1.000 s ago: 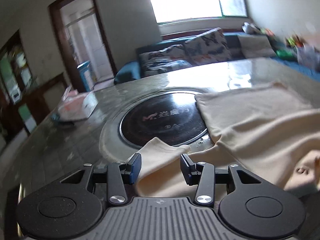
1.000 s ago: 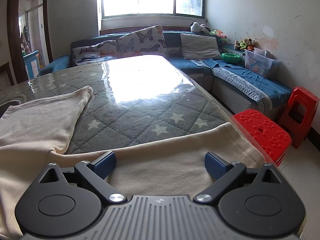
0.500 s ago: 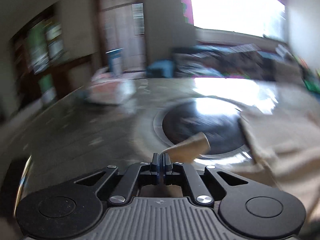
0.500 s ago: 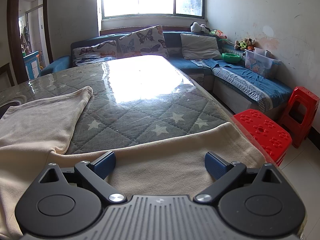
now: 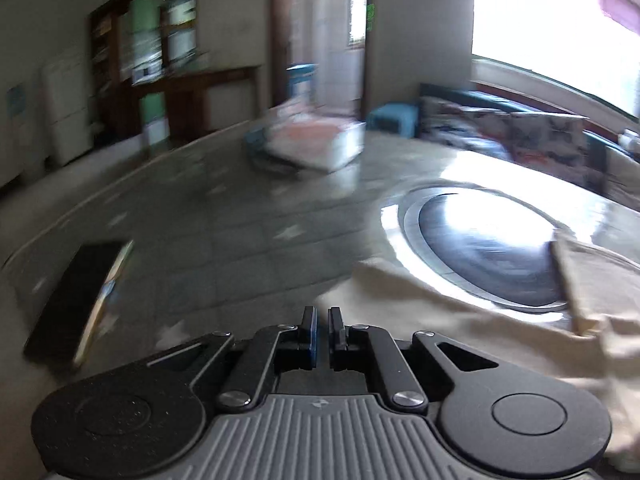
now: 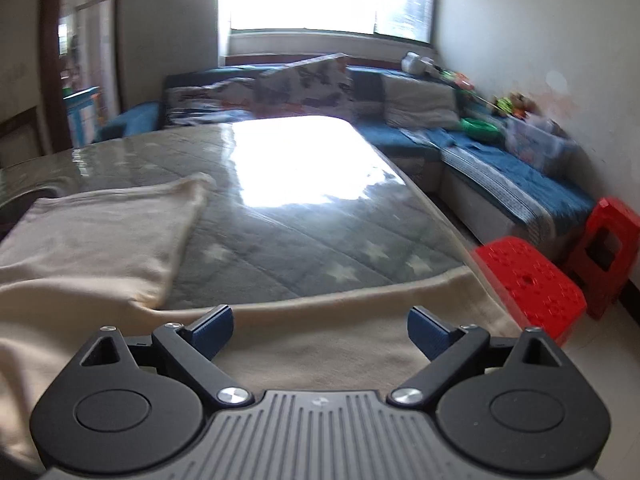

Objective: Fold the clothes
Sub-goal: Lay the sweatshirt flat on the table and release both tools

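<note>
A cream garment (image 5: pixel 460 312) lies spread on the table, partly over the round black cooktop (image 5: pixel 484 248). My left gripper (image 5: pixel 321 316) has its jaws nearly together with a narrow gap, at the garment's left edge; no cloth shows between the fingers. The same garment (image 6: pixel 312 344) fills the near table in the right wrist view, with a sleeve (image 6: pixel 104 236) stretching away at the left. My right gripper (image 6: pixel 320 328) is wide open just above the cloth near its far hem, holding nothing.
A black phone (image 5: pixel 76 300) lies on the table at the left. A tissue pack (image 5: pixel 316 144) sits further back. Red plastic stools (image 6: pixel 532 284) stand off the table's right edge. A blue sofa (image 6: pixel 500 176) with cushions runs along the far side and right wall.
My left gripper shut on the garment's corner, swung left, and now shows a small gap with no cloth in it. The right gripper stayed open and shifted a little over the cloth.
</note>
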Motion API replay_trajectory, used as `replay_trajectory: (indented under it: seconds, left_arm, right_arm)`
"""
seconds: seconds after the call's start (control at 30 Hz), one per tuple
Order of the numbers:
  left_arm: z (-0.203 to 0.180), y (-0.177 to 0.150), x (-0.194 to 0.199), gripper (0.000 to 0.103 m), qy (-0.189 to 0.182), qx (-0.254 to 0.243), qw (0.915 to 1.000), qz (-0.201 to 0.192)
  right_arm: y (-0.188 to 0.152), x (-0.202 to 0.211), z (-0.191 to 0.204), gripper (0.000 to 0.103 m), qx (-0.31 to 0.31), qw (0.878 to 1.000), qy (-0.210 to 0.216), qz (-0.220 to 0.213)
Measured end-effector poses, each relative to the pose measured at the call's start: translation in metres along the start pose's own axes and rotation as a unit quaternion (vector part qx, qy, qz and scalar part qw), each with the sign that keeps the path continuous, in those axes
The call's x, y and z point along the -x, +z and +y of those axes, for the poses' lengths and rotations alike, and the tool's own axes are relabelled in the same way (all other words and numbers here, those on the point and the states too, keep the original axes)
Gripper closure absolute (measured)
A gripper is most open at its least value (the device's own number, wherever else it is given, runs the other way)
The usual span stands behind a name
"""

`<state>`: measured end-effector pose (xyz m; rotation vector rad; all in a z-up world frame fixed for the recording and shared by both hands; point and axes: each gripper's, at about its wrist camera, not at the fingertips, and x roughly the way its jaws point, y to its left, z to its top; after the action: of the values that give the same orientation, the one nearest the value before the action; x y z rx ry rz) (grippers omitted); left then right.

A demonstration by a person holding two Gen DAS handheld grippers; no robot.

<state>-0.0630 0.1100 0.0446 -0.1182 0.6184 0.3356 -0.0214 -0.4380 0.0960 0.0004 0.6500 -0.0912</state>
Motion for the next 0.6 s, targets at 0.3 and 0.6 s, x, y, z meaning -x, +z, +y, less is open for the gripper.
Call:
replay_trajectory:
  seconds: [0.3,0.6]
  left_arm:
    - [-0.09,-0.014,0.039,0.092,-0.215,-0.133,0.9674,-0.003]
    - [-0.154,-0.042,0.073,0.063,-0.358,-0.241,0.9018,0.013]
  right_arm:
    - [0.01,0.036,0.045,0.026,0.077,0.984,0.157,0.016]
    - [-0.002,0.056,0.102,0.045,0.176,0.942,0.278,0.058]
